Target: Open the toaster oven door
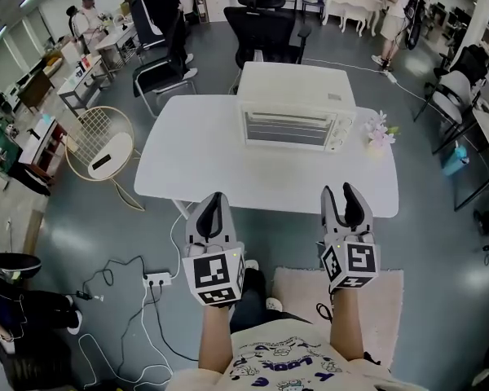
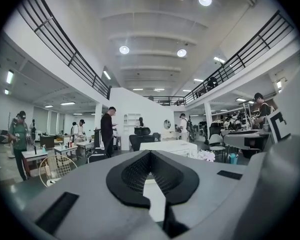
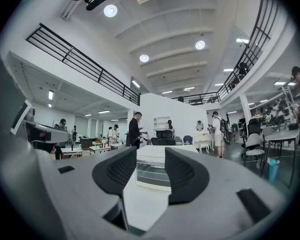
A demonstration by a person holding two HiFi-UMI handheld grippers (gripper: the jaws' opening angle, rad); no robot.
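Observation:
A white toaster oven [image 1: 296,108] stands at the back of a white table [image 1: 196,165], its glass door shut and facing me. Both grippers hang in front of the table's near edge, well short of the oven. My left gripper [image 1: 214,202] is shut with nothing in it; in the left gripper view its tips [image 2: 151,153] meet, and the toaster oven [image 2: 170,148] shows just beyond them. My right gripper [image 1: 342,195] is open and empty. In the right gripper view the toaster oven [image 3: 151,174] appears in the gap of the right gripper [image 3: 150,156].
A small pot of pale flowers [image 1: 380,129] sits right of the oven. A black office chair [image 1: 265,27] stands behind the table. A round wire fan [image 1: 102,141] lies at the left, a power strip [image 1: 156,280] with cables on the floor. People stand far back.

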